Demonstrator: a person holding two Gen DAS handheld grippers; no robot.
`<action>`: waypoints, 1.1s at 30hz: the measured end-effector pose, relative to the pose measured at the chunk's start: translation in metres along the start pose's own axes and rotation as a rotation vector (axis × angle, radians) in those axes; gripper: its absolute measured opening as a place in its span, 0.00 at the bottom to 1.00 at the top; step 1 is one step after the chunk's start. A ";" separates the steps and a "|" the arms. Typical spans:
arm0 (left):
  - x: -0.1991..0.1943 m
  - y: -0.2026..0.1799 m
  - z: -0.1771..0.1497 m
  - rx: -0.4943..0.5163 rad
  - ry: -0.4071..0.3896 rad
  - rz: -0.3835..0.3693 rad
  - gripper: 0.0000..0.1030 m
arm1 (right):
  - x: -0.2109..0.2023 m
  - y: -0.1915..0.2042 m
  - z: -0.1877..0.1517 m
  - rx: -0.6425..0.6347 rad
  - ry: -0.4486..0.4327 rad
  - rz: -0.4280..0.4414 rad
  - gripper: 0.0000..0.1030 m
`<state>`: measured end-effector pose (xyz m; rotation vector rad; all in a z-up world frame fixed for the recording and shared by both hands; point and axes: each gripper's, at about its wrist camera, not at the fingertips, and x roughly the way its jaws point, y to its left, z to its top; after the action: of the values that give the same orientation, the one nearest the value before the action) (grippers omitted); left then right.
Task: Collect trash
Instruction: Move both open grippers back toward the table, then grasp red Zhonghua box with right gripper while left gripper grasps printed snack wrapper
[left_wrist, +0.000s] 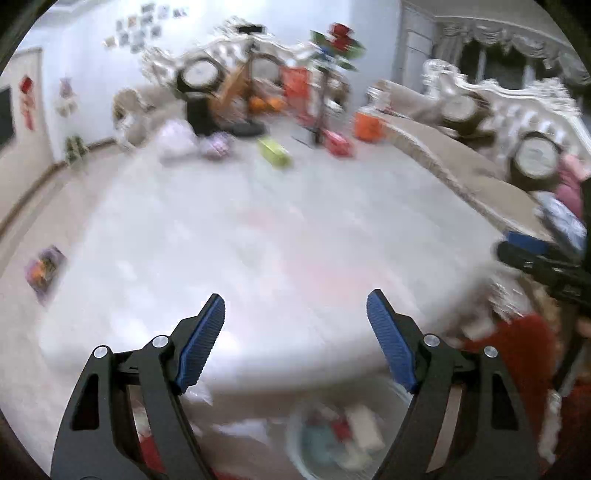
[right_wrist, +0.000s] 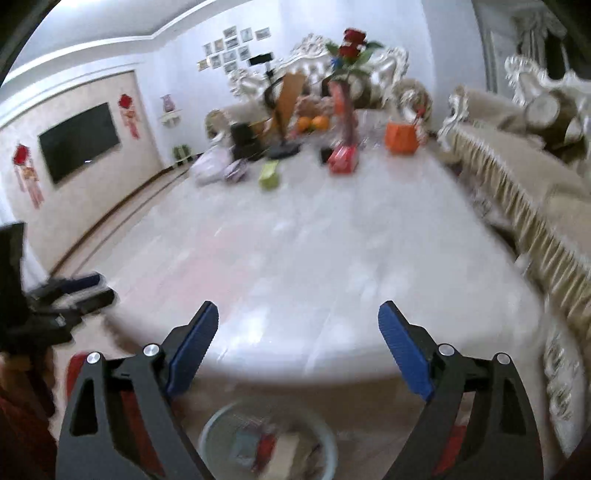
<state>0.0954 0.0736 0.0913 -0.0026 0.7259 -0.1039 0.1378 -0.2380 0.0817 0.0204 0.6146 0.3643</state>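
Observation:
My left gripper (left_wrist: 295, 310) is open and empty above the near edge of a white marble table (left_wrist: 258, 240). My right gripper (right_wrist: 298, 321) is open and empty over the same table (right_wrist: 332, 240). Below the table's near edge stands a round bin (right_wrist: 221, 424) with scraps of trash inside; it also shows in the left wrist view (left_wrist: 295, 443). Far across the table lie a green box (right_wrist: 269, 176), a red box (right_wrist: 343, 158), a purple packet (right_wrist: 236, 170) and a white bag (right_wrist: 207, 162). A purple wrapper (left_wrist: 44, 271) lies left on the floor.
An orange box (right_wrist: 402, 138), a vase of red flowers (right_wrist: 347, 74), oranges (right_wrist: 314, 123) and a phone stand (right_wrist: 280, 110) crowd the table's far end. A beige sofa (right_wrist: 517, 177) runs along the right. A TV (right_wrist: 77, 140) hangs on the left wall.

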 end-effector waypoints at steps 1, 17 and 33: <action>0.015 0.012 0.020 -0.006 -0.008 0.024 0.75 | 0.010 -0.005 0.013 0.000 -0.010 -0.017 0.82; 0.252 0.105 0.197 -0.140 0.107 0.172 0.75 | 0.238 -0.026 0.171 -0.030 0.127 -0.127 0.82; 0.346 0.113 0.242 -0.169 0.230 0.353 0.75 | 0.331 -0.035 0.197 -0.033 0.248 -0.144 0.82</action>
<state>0.5231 0.1444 0.0386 -0.0243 0.9522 0.2992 0.5113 -0.1408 0.0532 -0.1012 0.8501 0.2380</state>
